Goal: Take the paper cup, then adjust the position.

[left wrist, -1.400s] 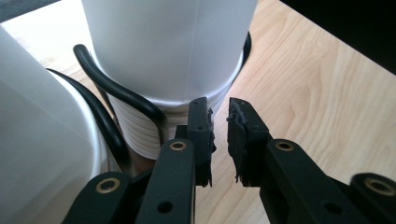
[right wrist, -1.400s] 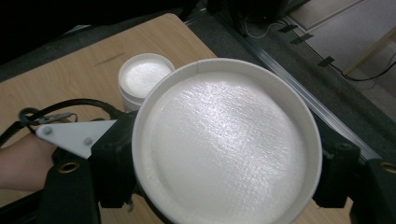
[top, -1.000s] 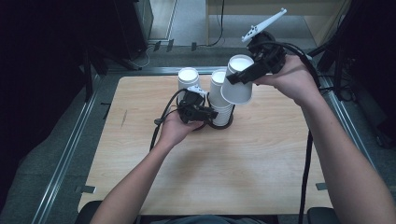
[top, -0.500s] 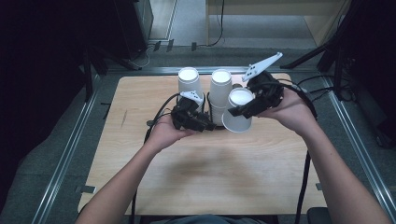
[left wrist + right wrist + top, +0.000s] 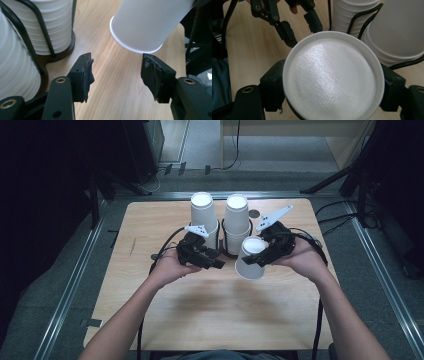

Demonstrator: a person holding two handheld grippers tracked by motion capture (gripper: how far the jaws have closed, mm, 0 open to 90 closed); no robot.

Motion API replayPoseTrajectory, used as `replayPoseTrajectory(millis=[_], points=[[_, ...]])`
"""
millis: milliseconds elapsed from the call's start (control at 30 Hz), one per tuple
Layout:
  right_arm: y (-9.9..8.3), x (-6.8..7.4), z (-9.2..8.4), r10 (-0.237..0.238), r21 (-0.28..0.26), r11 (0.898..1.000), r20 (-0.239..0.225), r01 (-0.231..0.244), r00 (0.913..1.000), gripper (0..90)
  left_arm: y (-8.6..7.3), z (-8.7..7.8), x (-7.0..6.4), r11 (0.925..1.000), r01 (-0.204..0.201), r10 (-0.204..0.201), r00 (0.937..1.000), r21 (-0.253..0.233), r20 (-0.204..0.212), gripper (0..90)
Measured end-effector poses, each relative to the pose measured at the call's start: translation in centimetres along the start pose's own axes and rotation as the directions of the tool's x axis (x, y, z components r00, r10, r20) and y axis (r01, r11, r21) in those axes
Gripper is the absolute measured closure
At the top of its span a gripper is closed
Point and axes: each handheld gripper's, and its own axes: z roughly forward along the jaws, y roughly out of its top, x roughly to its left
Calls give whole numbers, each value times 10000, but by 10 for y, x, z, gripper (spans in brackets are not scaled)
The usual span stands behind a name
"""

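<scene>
High view: right claw clamps a single paper cup, upside down and tilted, just in front of the cup rack. Left claw empty, its jaws just opened.

Left gripper view: cup's rim hangs above the counter. Landing rim-edge first could tip it.

Right gripper view: pads squeeze thin walls; risk of crushing.
</scene>
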Motion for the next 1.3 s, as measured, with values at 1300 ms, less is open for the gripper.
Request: replayPoseTrajectory(millis=[1300], points=[[-29, 2, 72, 430, -548, 9973, -1182, -497, 9921, 240, -42, 13, 7, 9985, 173, -213, 9967, 513, 785, 81]])
